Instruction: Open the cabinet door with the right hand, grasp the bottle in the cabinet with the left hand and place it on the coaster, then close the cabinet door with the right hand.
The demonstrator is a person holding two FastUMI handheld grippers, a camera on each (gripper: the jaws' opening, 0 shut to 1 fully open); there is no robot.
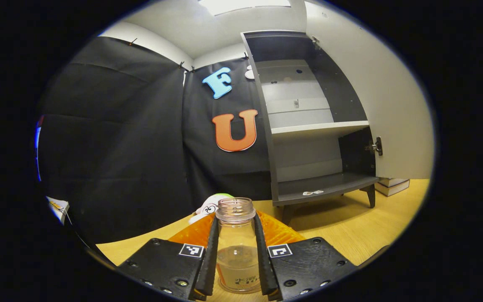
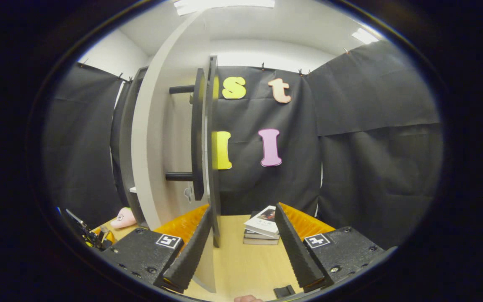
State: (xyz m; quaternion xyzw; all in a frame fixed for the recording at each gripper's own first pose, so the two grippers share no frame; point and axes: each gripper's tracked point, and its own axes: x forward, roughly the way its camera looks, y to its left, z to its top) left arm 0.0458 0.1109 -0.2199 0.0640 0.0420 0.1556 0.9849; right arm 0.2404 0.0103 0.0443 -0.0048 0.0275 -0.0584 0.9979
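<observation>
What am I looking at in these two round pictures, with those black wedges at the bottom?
No robot here: a person carries a two-finger gripper in each hand, and a fisheye camera rides on each, looking along its fingers.

In the left gripper view, the left gripper is shut on a clear, uncapped bottle, above the wooden table. Behind stands the cabinet, open, its shelves bare apart from a small scrap. A soft toy lies on the table.

In the right gripper view, the right gripper is open, beside the edge of the swung-out cabinet door with its black handle. A stack of books lies ahead.
</observation>
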